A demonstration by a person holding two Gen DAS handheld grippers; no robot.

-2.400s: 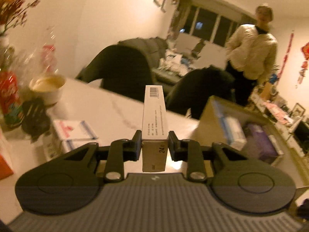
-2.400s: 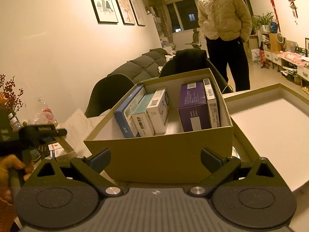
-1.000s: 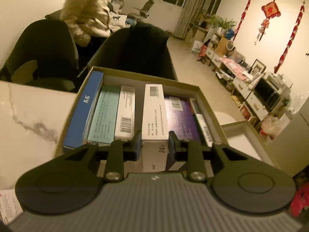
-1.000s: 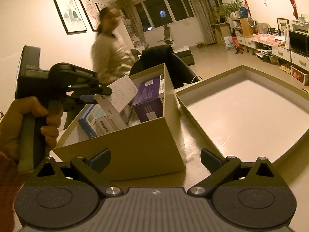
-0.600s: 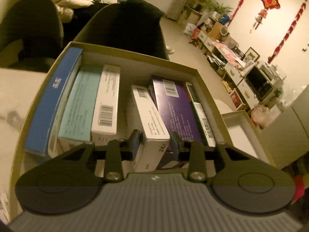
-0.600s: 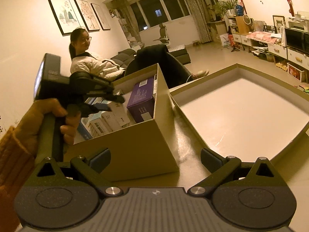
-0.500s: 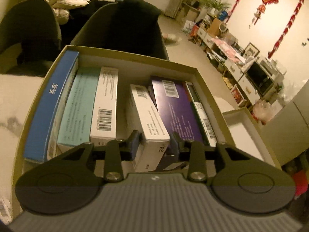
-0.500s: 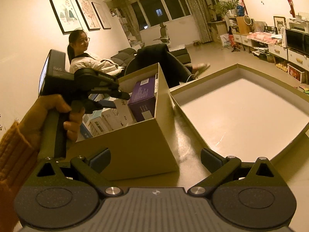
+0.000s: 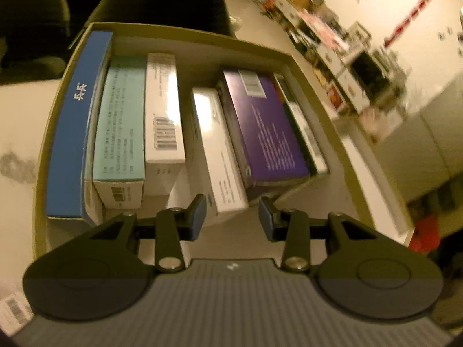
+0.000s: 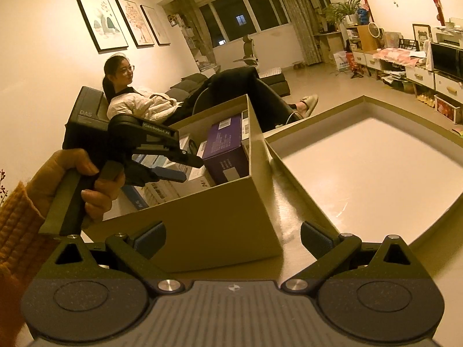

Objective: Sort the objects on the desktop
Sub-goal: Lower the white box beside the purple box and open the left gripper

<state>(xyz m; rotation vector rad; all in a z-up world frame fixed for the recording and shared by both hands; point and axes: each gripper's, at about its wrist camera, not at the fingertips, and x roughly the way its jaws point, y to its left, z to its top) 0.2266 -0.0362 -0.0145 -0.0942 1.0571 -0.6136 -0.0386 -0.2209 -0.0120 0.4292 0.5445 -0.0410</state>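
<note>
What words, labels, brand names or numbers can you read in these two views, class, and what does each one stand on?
"GenRobot.AI": on the arm of the left claw.
"DAS": on the black camera block of that tool.
"24": on the end of the white box in the cardboard box.
Two white Chinese characters on the blue box: too blurred to read.
Barcodes and fine print on the purple box: too blurred to read.

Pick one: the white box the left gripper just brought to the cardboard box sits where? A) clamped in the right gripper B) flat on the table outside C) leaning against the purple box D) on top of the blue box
C: the white box leans against the purple box inside the cardboard box, and the left gripper stands open, clear of it.
</note>
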